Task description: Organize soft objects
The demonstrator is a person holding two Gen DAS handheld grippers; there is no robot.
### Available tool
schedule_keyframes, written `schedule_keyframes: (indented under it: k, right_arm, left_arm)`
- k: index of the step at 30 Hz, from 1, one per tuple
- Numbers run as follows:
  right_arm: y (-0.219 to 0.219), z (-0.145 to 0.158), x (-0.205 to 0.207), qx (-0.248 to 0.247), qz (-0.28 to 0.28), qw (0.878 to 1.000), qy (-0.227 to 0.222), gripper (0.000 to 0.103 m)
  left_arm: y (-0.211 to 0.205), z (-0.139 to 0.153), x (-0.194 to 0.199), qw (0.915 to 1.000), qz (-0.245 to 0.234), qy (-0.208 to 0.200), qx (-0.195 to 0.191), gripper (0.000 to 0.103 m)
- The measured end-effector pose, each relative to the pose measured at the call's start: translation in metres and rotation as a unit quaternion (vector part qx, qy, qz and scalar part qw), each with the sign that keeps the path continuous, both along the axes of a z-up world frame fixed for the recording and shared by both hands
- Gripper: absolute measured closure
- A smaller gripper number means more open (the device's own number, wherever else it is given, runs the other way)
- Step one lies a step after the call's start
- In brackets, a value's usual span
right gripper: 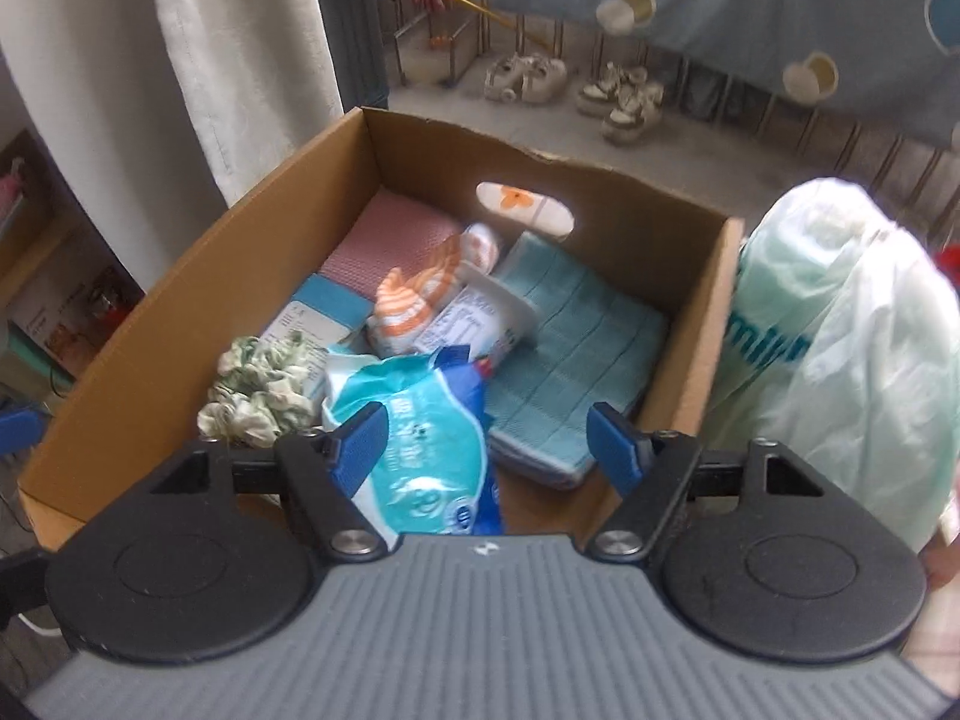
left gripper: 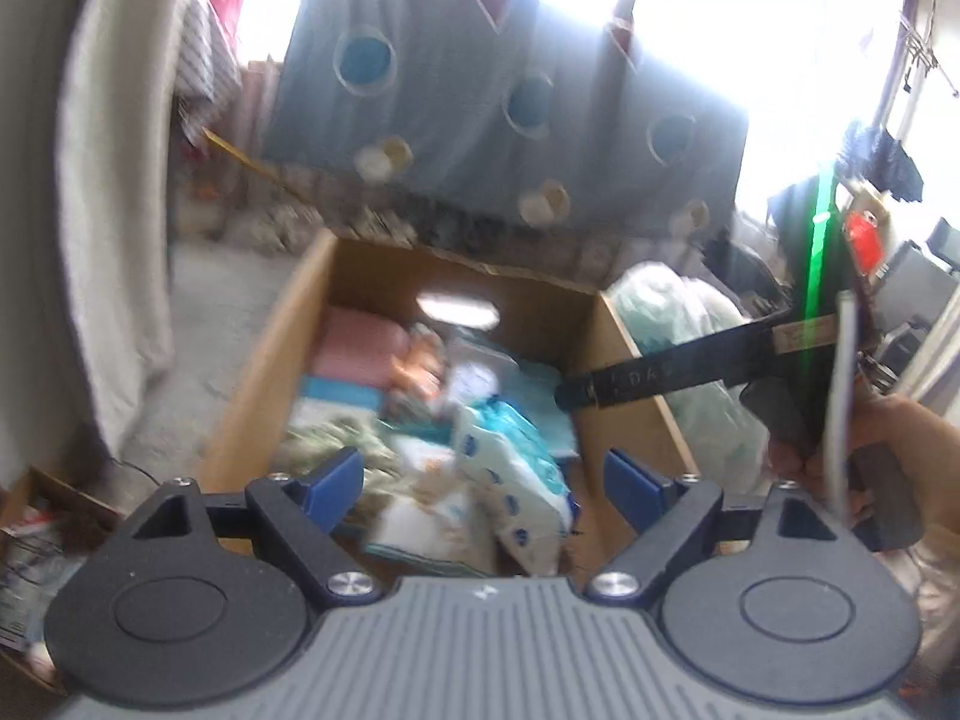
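Both grippers hang over the open brown cardboard box (right gripper: 150, 324) with jaws wide apart — the left gripper (left gripper: 483, 480) and the right gripper (right gripper: 487, 441) hold nothing. Inside lie a folded teal quilted cloth (right gripper: 576, 354), a pink folded towel (right gripper: 387, 240) and a crumpled green-white fabric (right gripper: 258, 390) — near a blue-white plastic wipes pack (right gripper: 420, 438).

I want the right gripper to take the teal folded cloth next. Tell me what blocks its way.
Little visible does. The right gripper is open above the cardboard box, and the teal folded cloth lies ahead, its near edge bare. A white tube overlaps only its far left edge; the wipes pack lies beside it.
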State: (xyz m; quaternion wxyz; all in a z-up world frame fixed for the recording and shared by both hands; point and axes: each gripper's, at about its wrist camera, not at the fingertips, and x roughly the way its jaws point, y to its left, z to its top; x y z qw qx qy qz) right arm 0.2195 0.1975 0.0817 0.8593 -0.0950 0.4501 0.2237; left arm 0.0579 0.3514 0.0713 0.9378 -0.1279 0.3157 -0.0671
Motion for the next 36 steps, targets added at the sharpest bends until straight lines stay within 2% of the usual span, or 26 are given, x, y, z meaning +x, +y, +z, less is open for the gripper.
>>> schedule_keyframes:
  k: [4,6,7,9,10,11,13,15,16,18,19,20,21,22,23,25,26,28,30,31,33,34,35,36]
  right_arm:
    - [-0.031,0.016,-0.005,0.037,-0.014,0.999,-0.009,0.036]
    - [-0.043,0.020,-0.009,0.041,-0.017,0.999,-0.021,0.036]
    - [-0.048,0.022,-0.010,0.044,-0.015,0.999,-0.023,0.036]
    - [-0.059,0.026,-0.015,0.051,-0.007,0.998,-0.032,0.036]
    - [-0.064,0.028,-0.018,0.052,-0.007,0.998,-0.039,0.036]
    - [-0.067,0.029,-0.020,0.053,-0.005,0.998,-0.043,0.036]
    - [-0.074,0.030,-0.023,0.057,0.004,0.997,-0.046,0.036]
    - [-0.077,0.029,-0.026,0.053,0.010,0.997,-0.055,0.036]
    - [-0.078,0.029,-0.027,0.052,0.013,0.997,-0.059,0.035]
    - [-0.081,0.028,-0.029,0.059,0.019,0.996,-0.063,0.035]
    - [-0.083,0.029,-0.031,0.062,0.020,0.996,-0.068,0.035]
    - [-0.087,0.030,-0.034,0.064,0.017,0.995,-0.074,0.035]
    - [-0.091,0.032,-0.036,0.065,0.017,0.995,-0.075,0.035]
    - [-0.098,0.035,-0.041,0.069,0.017,0.994,-0.079,0.035]
    - [-0.105,0.039,-0.046,0.070,0.019,0.994,-0.083,0.035]
    - [-0.122,0.047,-0.058,0.071,0.022,0.992,-0.098,0.035]
    - [-0.131,0.051,-0.063,0.070,0.021,0.992,-0.105,0.035]
    - [-0.154,0.056,-0.074,0.073,0.009,0.990,-0.119,0.034]
    - [-0.177,0.058,-0.082,0.077,-0.004,0.989,-0.123,0.034]
    - [-0.189,0.057,-0.086,0.077,-0.009,0.990,-0.121,0.034]
    - [-0.208,0.052,-0.090,0.075,-0.022,0.991,-0.112,0.034]
    - [-0.218,0.050,-0.091,0.075,-0.033,0.991,-0.108,0.034]
    - [-0.228,0.048,-0.093,0.077,-0.048,0.990,-0.105,0.034]
    - [-0.238,0.045,-0.095,0.078,-0.060,0.990,-0.102,0.034]
  left_arm:
    - [-0.014,-0.026,0.065,0.9948,-0.030,0.081,-0.054,0.017]
    - [-0.025,-0.044,0.099,0.9910,-0.043,0.118,-0.046,0.032]
    - [-0.030,-0.054,0.112,0.9896,-0.052,0.129,-0.038,0.047]
    - [-0.038,-0.073,0.134,0.9852,-0.073,0.149,-0.044,0.060]
    - [-0.042,-0.080,0.142,0.9838,-0.086,0.151,-0.043,0.076]
    - [-0.046,-0.087,0.147,0.9828,-0.092,0.156,-0.039,0.075]
    - [-0.058,-0.101,0.158,0.9745,-0.115,0.191,-0.027,0.075]
    - [-0.061,-0.099,0.159,0.9732,-0.124,0.193,-0.018,0.074]
    - [-0.065,-0.098,0.159,0.9717,-0.139,0.191,0.002,0.069]
    - [-0.077,-0.095,0.157,0.9666,-0.169,0.187,0.048,0.053]
    - [-0.082,-0.096,0.157,0.9643,-0.175,0.191,0.055,0.034]
    - [-0.087,-0.098,0.158,0.9625,-0.173,0.201,0.059,0.020]
    - [-0.091,-0.101,0.159,0.9621,-0.160,0.212,0.061,0.022]
    - [-0.095,-0.102,0.157,0.9620,-0.145,0.220,0.072,0.034]
    - [-0.098,-0.100,0.152,0.9644,-0.137,0.212,0.079,0.052]
    - [-0.102,-0.092,0.142,0.9669,-0.134,0.201,0.084,0.063]
    - [-0.104,-0.090,0.140,0.9658,-0.132,0.202,0.094,0.065]
    - [-0.109,-0.087,0.135,0.9558,-0.146,0.214,0.138,0.068]
    - [-0.107,-0.086,0.131,0.9507,-0.146,0.227,0.153,0.078]
    - [-0.109,-0.085,0.129,0.9478,-0.144,0.226,0.173,0.082]
    - [-0.114,-0.081,0.128,0.9375,-0.146,0.220,0.226,0.082]
    - [-0.113,-0.078,0.126,0.9367,-0.147,0.213,0.236,0.079]
    - [-0.113,-0.076,0.123,0.9407,-0.151,0.202,0.227,0.072]
    - [-0.109,-0.072,0.120,0.9470,-0.152,0.200,0.200,0.068]
